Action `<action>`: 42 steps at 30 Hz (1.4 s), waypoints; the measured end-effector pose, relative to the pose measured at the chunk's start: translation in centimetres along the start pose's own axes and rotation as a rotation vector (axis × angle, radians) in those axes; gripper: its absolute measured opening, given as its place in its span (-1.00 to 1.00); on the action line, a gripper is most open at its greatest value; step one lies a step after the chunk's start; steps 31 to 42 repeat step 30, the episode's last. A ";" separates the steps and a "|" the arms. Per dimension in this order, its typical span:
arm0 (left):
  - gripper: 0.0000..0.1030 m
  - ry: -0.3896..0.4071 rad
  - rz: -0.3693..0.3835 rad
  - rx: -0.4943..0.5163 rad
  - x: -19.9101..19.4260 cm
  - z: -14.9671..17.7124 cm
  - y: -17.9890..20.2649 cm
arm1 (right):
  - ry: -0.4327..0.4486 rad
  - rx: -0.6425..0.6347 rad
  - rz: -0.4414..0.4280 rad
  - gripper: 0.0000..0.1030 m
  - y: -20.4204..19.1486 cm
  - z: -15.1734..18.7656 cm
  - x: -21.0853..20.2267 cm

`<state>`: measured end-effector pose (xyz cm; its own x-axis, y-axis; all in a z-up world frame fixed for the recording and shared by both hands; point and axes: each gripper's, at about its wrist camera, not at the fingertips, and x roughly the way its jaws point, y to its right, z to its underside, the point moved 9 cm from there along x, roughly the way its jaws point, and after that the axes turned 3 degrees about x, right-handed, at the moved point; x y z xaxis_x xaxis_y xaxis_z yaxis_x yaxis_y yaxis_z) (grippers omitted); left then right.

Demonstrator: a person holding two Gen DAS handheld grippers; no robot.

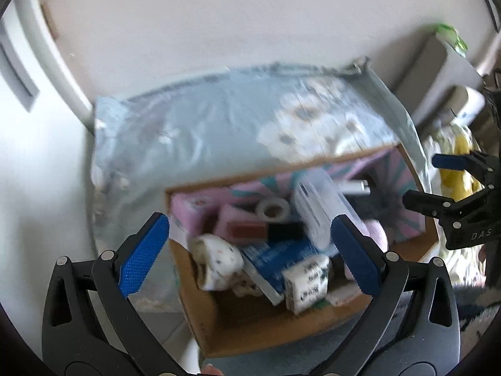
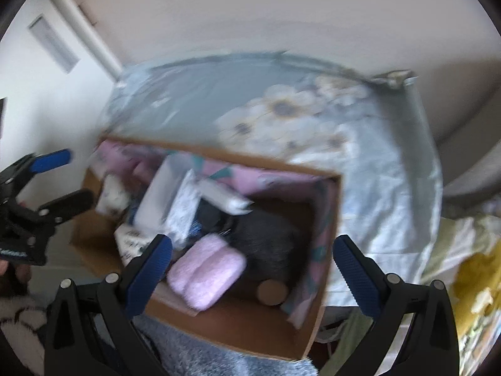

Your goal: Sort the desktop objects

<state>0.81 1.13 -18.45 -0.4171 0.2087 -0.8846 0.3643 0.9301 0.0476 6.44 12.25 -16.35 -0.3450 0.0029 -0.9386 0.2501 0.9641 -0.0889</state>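
Observation:
An open cardboard box [image 1: 250,329] stands on the table, filled with small items. In the left wrist view I see a tape roll [image 1: 272,210], a blue packet [image 1: 275,255], a spotted white cloth [image 1: 217,260], a labelled white carton [image 1: 308,279] and a clear plastic case [image 1: 319,206]. My left gripper [image 1: 250,221] hangs open above them, holding nothing. In the right wrist view the box [image 2: 235,322] holds a fluffy pink bundle [image 2: 206,272], a dark fuzzy thing [image 2: 269,238] and a brown roll [image 2: 271,291]. My right gripper [image 2: 253,241] is open and empty above these. Both views are blurred.
A pale blue cloth with white flowers [image 2: 297,116] covers the table behind the box. A wall rises close behind. Yellow and patterned bedding [image 2: 472,275] lies to the right. A grey fleecy fabric [image 2: 203,354] sits under the box's near edge. Each gripper shows at the other view's side.

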 end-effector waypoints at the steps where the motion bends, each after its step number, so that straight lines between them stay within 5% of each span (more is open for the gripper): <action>1: 1.00 0.015 -0.005 -0.017 -0.3 -0.4 -0.3 | 0.017 0.013 0.015 0.98 0.2 -0.4 -0.3; 8: 1.00 0.074 -0.141 -0.062 -1.4 -1.9 -2.3 | 0.087 0.075 0.125 0.98 1.5 -2.4 -1.7; 42: 1.00 0.081 -0.139 -0.149 -1.2 -1.3 -3.1 | 0.135 0.131 0.154 0.98 1.2 -2.8 -2.3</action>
